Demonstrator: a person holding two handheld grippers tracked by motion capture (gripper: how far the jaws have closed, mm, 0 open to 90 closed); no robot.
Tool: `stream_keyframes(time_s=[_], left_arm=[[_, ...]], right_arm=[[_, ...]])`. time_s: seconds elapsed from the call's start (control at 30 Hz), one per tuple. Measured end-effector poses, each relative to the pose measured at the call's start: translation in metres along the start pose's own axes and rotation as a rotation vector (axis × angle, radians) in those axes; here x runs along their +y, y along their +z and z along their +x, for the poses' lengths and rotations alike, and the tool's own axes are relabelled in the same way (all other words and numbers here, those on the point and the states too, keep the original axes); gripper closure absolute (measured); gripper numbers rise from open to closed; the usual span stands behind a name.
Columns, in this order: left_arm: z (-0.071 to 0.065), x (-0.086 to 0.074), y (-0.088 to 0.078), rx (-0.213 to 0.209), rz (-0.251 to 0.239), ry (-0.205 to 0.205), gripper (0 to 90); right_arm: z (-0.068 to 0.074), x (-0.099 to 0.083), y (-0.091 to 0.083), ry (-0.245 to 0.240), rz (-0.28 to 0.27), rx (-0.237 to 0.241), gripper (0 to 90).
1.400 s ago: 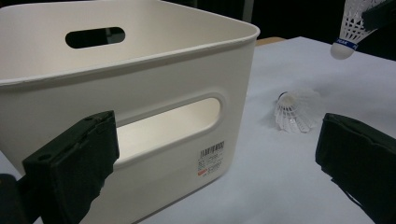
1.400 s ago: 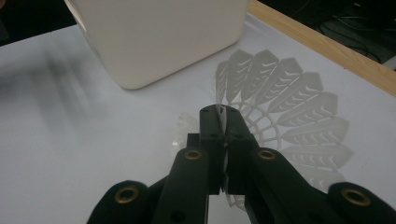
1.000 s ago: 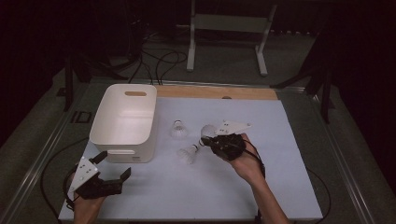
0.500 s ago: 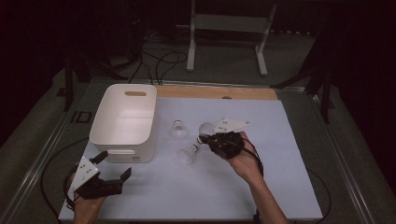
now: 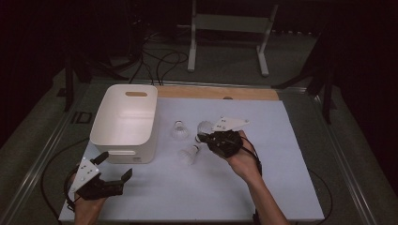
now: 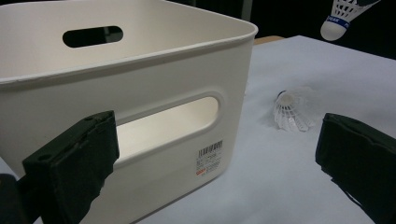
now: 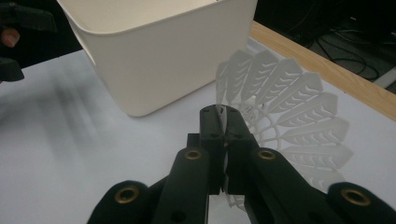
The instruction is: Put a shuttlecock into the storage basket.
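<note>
**While one shuttlecock hangs in the right jaws, two lie on the counter**

While the right gripper (image 5: 202,137) clamps its jaws on the skirt of a white shuttlecock (image 7: 289,112), that shuttlecock is held just above the counter (image 5: 291,187), right of the white bin (image 5: 123,123). Two more shuttlecocks (image 5: 179,131) (image 5: 189,154) lie between bin and gripper. Near the bin's front corner, the left gripper (image 5: 115,166) holds its jaws wide open, with nothing between them.

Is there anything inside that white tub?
The white tub looks empty: the high view shows bare walls and floor. Its near inner wall is hidden. Two shuttlecocks lie outside; the right gripper holds a third.
</note>
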State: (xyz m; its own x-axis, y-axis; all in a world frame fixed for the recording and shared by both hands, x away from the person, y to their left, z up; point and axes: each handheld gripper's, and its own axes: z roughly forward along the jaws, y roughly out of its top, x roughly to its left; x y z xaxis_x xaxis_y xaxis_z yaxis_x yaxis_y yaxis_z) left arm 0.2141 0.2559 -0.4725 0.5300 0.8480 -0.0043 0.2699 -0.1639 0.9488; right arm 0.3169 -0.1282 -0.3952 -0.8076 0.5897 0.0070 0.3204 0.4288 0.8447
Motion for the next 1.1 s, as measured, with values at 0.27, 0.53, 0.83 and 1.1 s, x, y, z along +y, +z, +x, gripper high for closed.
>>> stream_keyframes(time_s=[0.27,0.53,0.83,1.1], left_arm=[[0.0,0.0,0.0,0.0,0.001,0.001,0.0],[0.0,0.0,-0.001,0.0,0.0,0.002,0.0],[0.0,0.0,0.0,0.001,0.001,0.002,0.0],[0.0,0.0,-0.001,0.0,0.001,0.003,0.0]], right_arm=[[0.001,0.005,0.002,0.008,-0.008,-0.003,89.1],[0.002,0.009,0.002,0.005,-0.017,0.0,89.1],[0.003,0.013,0.003,0.004,-0.025,0.001,89.1],[0.005,0.018,0.003,0.006,-0.034,0.0,89.1]])
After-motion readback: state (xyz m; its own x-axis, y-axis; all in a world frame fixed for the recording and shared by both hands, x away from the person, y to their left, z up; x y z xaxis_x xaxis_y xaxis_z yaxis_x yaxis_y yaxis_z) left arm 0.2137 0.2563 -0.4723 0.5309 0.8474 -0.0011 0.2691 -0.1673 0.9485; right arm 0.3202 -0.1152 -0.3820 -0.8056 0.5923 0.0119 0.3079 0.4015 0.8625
